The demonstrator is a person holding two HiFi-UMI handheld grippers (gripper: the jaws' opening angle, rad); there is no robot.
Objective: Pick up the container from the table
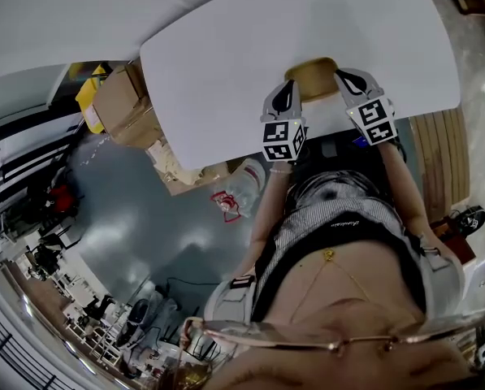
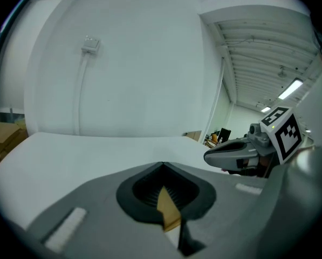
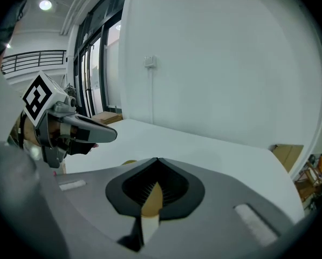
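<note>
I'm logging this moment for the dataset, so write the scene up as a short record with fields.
surface: white table
container: tan, at the table's near edge, between the two tongs
left tongs: shut on the container's left side; a tan sliver shows between the jaws
right tongs: shut on the container's right side, tan sliver likewise
clutter: cardboard boxes past the table's left end in the head view
lifted or resting: cannot tell
</note>
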